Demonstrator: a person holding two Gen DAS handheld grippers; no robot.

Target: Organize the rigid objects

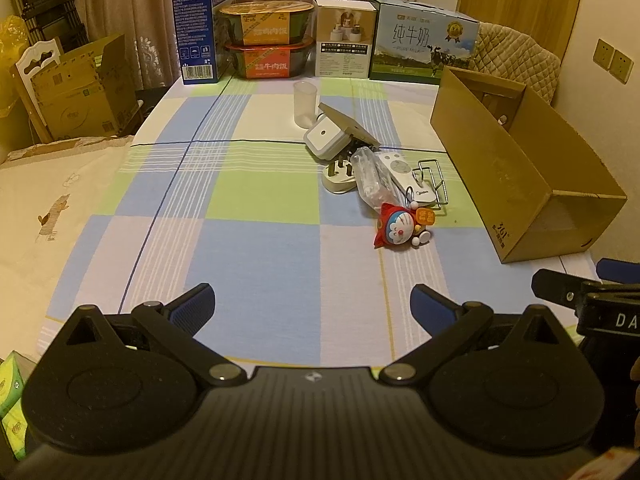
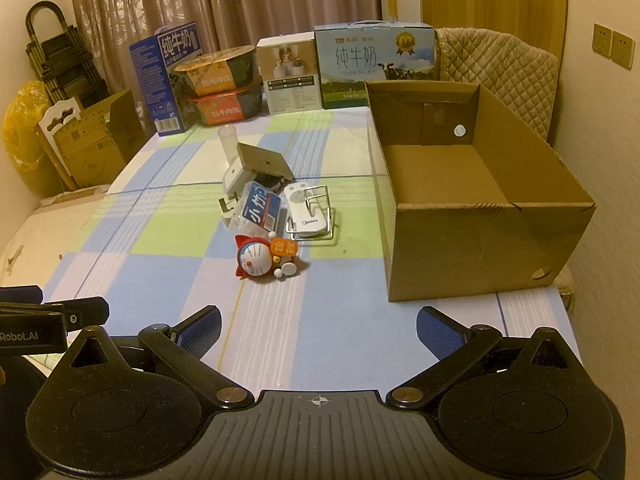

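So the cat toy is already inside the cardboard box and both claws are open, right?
Not quite. The cat toy is not inside the cardboard box; it lies on the table just left of it, as the right wrist view shows. The box looks empty. The left claw and right claw are indeed open.
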